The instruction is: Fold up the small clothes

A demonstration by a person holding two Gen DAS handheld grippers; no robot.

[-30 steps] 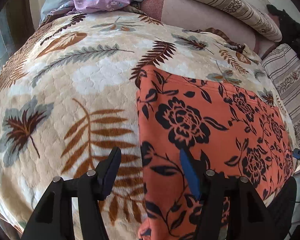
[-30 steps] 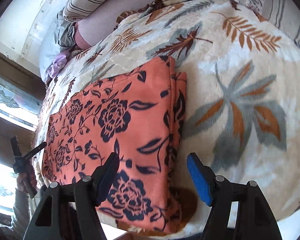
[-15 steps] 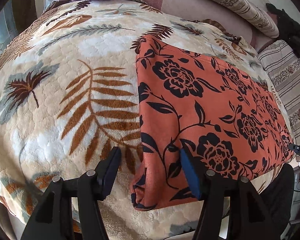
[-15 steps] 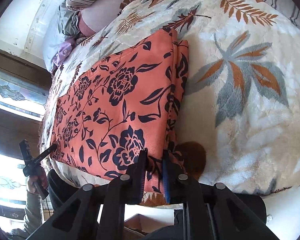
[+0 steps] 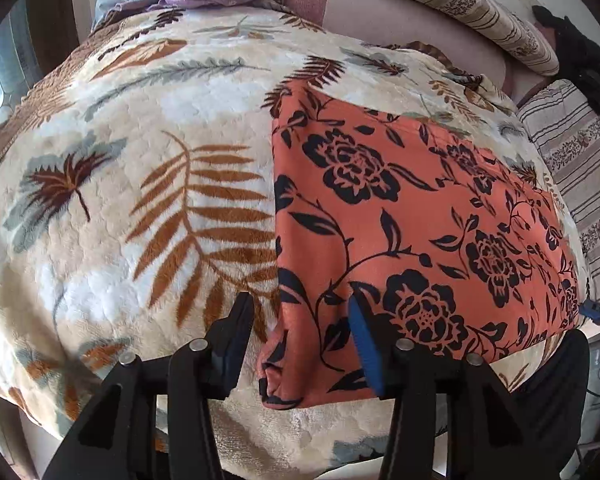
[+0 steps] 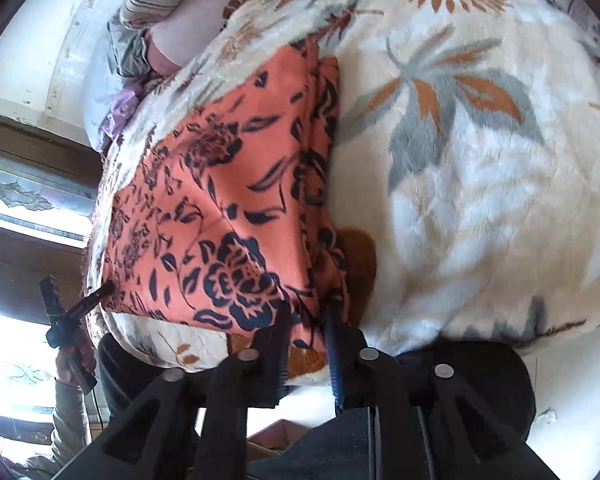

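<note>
one corner pinched, one to go
your right claw (image 6: 306, 320) grips the orange garment (image 5: 400, 216) at lower centre; left claw (image 5: 300, 324) gapes over its corner, next fold pending.

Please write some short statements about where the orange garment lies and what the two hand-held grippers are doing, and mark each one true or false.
1. The orange black-flowered garment lies on a cream leaf-patterned fleece blanket. True.
2. The left hand-held gripper is shut on the garment. False: it is open, straddling the near corner.
3. The right hand-held gripper pinches the garment's edge. True.
4. The garment is plain orange. False: it has black flowers.
5. A striped cream pillow lies beyond the blanket. True.
</note>
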